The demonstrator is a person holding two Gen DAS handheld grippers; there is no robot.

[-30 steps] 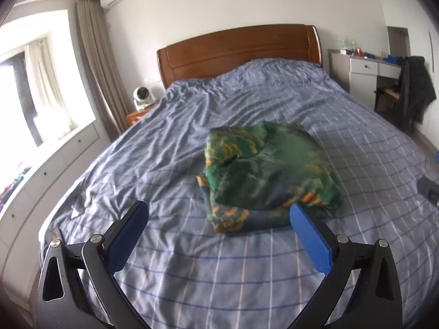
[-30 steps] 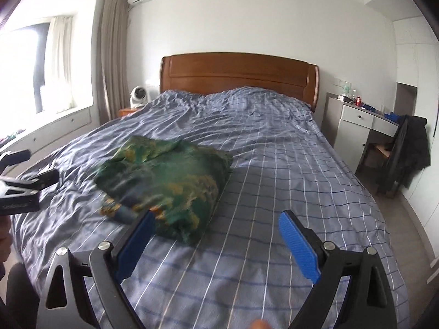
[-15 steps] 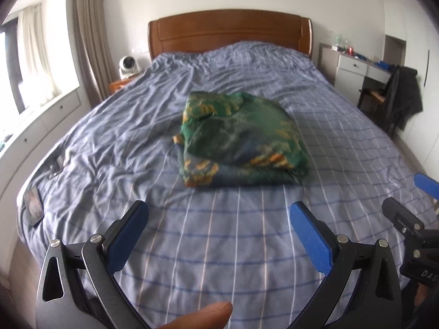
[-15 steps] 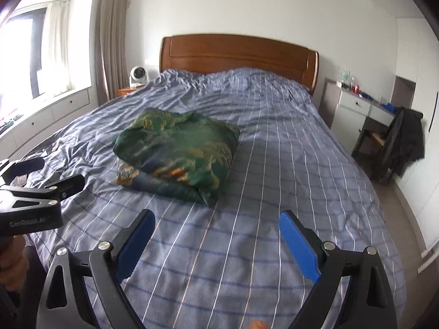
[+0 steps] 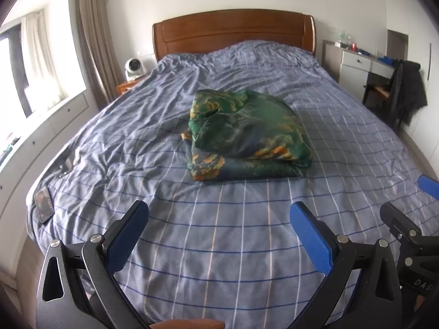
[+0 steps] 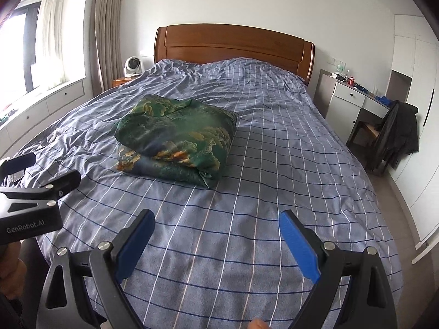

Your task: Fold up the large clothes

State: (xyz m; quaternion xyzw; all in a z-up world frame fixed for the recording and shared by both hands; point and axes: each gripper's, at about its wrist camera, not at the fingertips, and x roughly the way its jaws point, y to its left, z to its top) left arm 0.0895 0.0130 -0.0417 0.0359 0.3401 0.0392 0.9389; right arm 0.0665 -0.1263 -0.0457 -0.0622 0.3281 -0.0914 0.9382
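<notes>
A green garment with orange and blue print (image 5: 247, 134) lies folded into a thick bundle in the middle of the bed (image 5: 219, 246). It also shows in the right wrist view (image 6: 178, 137). My left gripper (image 5: 219, 219) is open and empty, held over the foot of the bed, well short of the bundle. My right gripper (image 6: 216, 224) is open and empty, also over the foot of the bed. Each gripper shows at the edge of the other's view.
The bed has a blue checked cover and a wooden headboard (image 5: 233, 30). A phone (image 5: 44, 203) lies at the bed's left edge. A white desk (image 6: 354, 101) and a chair with a dark jacket (image 6: 397, 134) stand to the right. A small fan (image 6: 131, 65) sits on the nightstand.
Both grippers have pulled back from the folded garment toward the foot of the bed. The garment has stayed in place. Both grippers have stayed open.
</notes>
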